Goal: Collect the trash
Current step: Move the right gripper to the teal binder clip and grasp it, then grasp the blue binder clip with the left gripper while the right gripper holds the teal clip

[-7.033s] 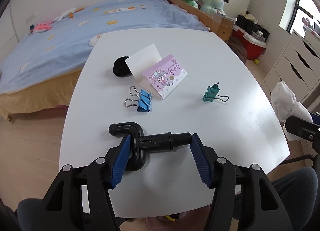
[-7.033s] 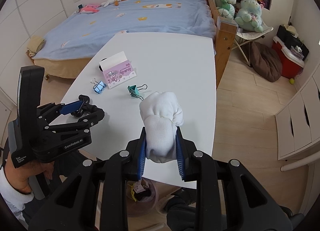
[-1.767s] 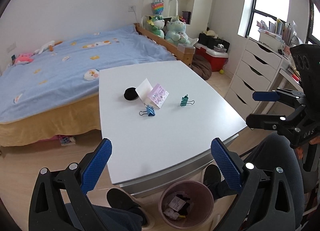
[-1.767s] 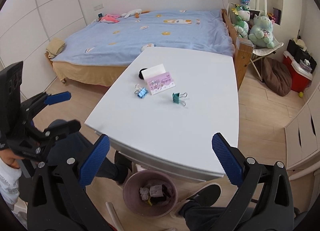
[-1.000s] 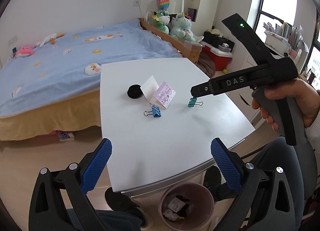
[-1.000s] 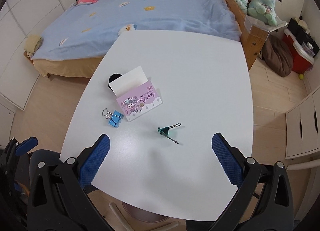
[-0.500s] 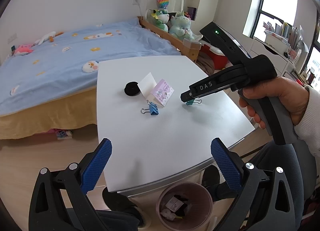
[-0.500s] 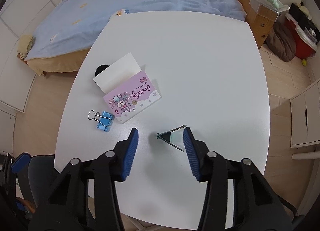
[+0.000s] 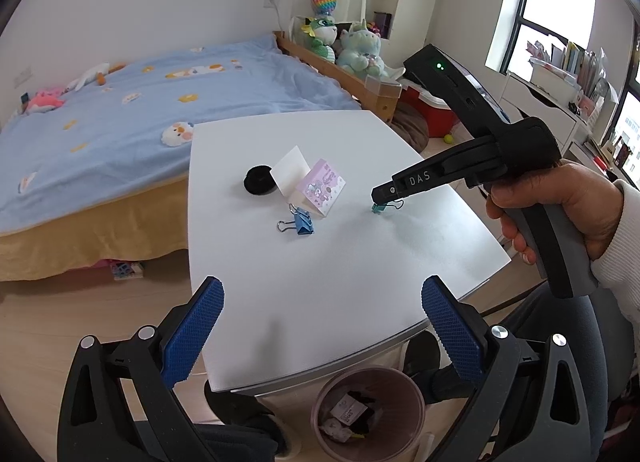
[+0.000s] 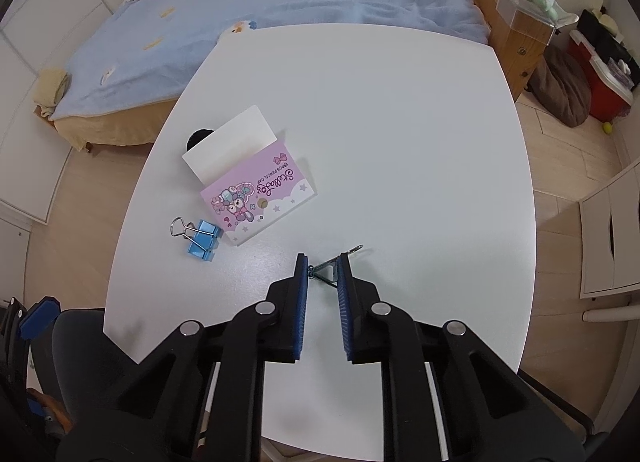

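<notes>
while the right gripper (image 10: 323, 262) stands closed on the green binder clip (image 10: 326, 269) at its fingertips, the clip's wire handles point ahead and right of the jaws. left gripper (image 9: 320, 326) hangs fully open, empty, well short; trash bin (image 9: 370, 408) sits beneath it.

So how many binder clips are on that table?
2. A blue clip lies beside the pink card; a green clip sits between the right gripper pads. None seem hidden.
</notes>
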`<control>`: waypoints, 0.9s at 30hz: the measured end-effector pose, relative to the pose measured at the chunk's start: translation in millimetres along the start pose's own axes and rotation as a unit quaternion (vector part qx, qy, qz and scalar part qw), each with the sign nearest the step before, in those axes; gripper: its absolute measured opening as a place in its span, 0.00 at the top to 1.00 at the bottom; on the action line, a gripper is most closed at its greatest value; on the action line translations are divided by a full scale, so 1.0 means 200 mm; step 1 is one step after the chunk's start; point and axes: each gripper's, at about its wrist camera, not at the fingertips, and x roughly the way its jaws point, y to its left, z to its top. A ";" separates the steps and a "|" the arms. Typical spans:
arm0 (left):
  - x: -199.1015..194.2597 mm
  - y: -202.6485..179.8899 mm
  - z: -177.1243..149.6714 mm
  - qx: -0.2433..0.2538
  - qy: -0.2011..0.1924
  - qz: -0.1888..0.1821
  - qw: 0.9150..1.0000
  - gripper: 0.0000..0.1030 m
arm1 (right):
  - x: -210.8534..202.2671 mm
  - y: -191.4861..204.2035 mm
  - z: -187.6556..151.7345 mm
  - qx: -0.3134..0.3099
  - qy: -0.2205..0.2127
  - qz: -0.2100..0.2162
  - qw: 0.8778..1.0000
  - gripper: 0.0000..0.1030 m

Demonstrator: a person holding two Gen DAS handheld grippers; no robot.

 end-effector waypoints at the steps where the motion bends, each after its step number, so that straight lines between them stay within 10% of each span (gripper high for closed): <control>1: 0.00 0.00 0.01 0.001 0.000 0.001 1.000 0.07 | -0.01 0.00 0.00 0.000 -0.002 0.001 1.000 0.86; 27: 0.32 0.06 0.25 -0.017 0.072 0.010 0.997 0.07 | -0.25 -0.06 -0.07 -0.015 -0.044 0.011 0.999 0.86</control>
